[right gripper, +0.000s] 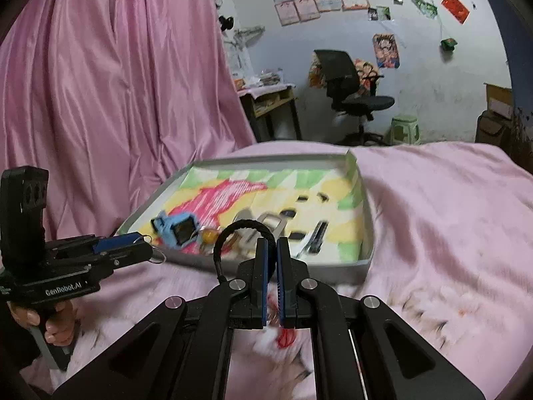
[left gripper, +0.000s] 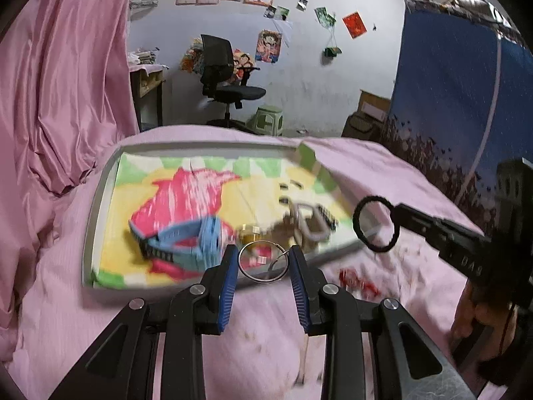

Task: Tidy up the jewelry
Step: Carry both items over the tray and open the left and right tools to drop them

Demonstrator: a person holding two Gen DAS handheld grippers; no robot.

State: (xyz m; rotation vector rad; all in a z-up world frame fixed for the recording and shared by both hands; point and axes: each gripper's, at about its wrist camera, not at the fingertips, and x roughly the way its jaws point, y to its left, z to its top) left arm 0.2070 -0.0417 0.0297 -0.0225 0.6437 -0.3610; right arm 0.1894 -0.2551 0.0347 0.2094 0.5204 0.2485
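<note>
The left tool (left gripper: pixel 263 261) is clamped on a thin silver metal ring (left gripper: pixel 263 260) just before the shallow grey tray (left gripper: pixel 100 200) on the pink bed. The right tool (right gripper: pixel 272 250), fingers together, pinches a black braided loop (right gripper: pixel 233 230) at the tray's near edge.

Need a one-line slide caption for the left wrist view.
Left hand-held gripper pinches a silver ring near the tray; right hand-held gripper holds a black hair tie.
</note>
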